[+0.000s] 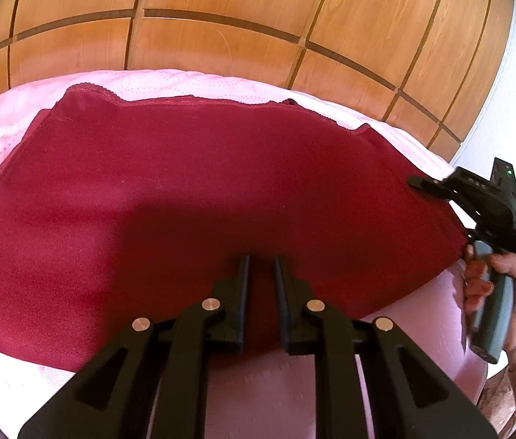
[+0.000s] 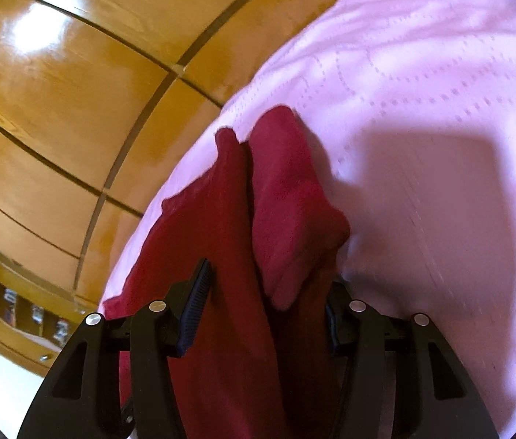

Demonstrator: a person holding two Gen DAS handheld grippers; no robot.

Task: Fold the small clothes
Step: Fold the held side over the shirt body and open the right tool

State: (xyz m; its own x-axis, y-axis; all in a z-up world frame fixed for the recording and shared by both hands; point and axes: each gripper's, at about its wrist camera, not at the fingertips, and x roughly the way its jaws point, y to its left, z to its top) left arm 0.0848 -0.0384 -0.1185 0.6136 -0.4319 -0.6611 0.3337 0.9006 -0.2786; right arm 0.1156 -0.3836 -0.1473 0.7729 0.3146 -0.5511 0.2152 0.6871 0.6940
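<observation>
Maroon garment (image 1: 192, 197) lies spread across the bed (image 1: 170, 80), its right edge bunched between the half-spread right tongs (image 2: 265, 311), the left tongs (image 1: 261, 274) nearly pressed together over its near hem, empty; a loose pinch could drop the fold.

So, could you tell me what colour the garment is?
Dark red garment, clearest in the left wrist view.

right claw (image 2: 265, 292) far pad behind bunched red garment (image 2: 287, 197), grip unclear
</observation>
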